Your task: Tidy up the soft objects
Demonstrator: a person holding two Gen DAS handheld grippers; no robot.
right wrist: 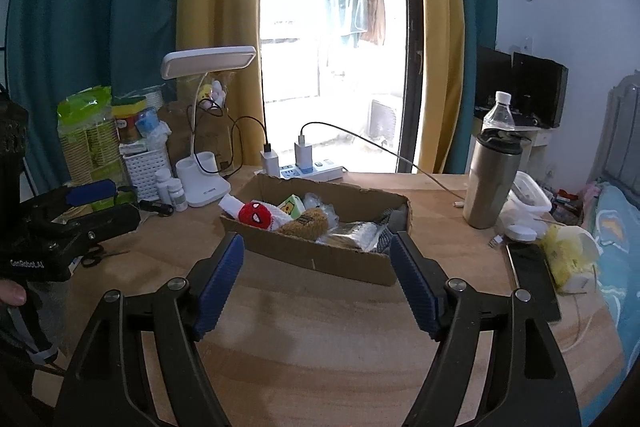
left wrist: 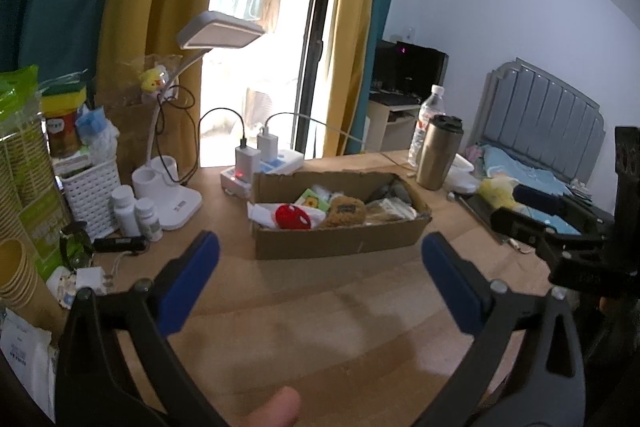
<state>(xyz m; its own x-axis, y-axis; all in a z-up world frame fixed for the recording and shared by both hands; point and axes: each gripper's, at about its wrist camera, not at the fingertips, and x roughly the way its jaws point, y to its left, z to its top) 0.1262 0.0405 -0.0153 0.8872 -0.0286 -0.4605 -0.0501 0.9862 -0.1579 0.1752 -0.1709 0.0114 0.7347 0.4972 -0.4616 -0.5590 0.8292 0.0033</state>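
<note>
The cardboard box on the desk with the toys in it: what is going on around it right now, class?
A person holds a gripper in each hand over the wooden desk. The left gripper and right gripper are both open and empty, short of the cardboard box. In the box lie a red plush toy, a brown plush toy and some packets. Nothing is being held at this moment.

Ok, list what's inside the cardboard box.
Inside the cardboard box: a red plush on white cloth, a green-yellow packet, a brown plush, clear-wrapped items. Anything beneath them is covered.
</note>
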